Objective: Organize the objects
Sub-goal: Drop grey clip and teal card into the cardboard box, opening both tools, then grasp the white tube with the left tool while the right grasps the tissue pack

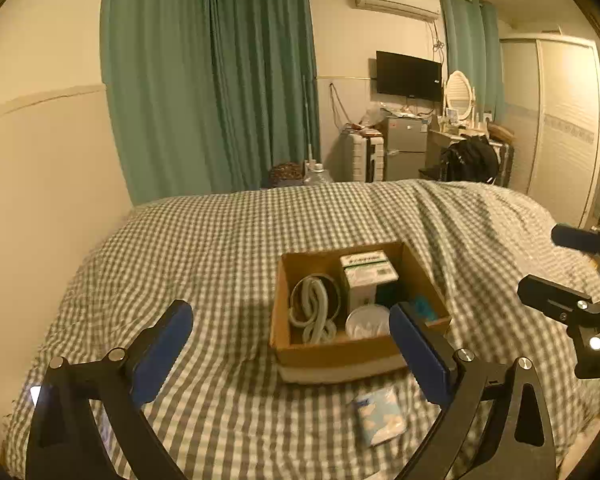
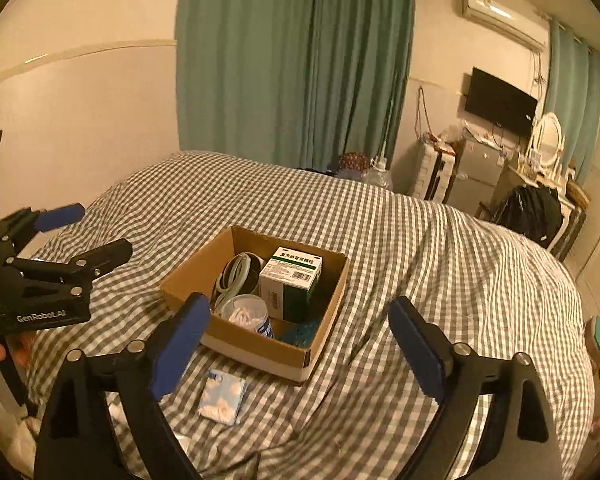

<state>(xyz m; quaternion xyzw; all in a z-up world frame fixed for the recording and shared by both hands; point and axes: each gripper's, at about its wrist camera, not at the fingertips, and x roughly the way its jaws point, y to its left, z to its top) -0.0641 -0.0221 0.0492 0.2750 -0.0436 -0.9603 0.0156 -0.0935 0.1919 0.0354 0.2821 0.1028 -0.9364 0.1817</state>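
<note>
Both spread wide and gripping nothing, left tool (image 1: 290, 320) and right tool (image 2: 300, 316), above a grey-and-white checked bed (image 1: 220, 240) bearing an open brown cardboard box (image 2: 188, 280) with a white-green carton (image 2: 290, 280), coiled pale cable (image 1: 314, 312) and round tub (image 2: 248, 314) inside, a small blue-white packet (image 2: 223, 397) just beside.

Green-checked bedspread (image 1: 228, 248) — brown box (image 1: 340, 350)

A cardboard box (image 1: 342, 354) (cable, carton inside) sits on the checked bed (image 1: 220, 248).
</note>
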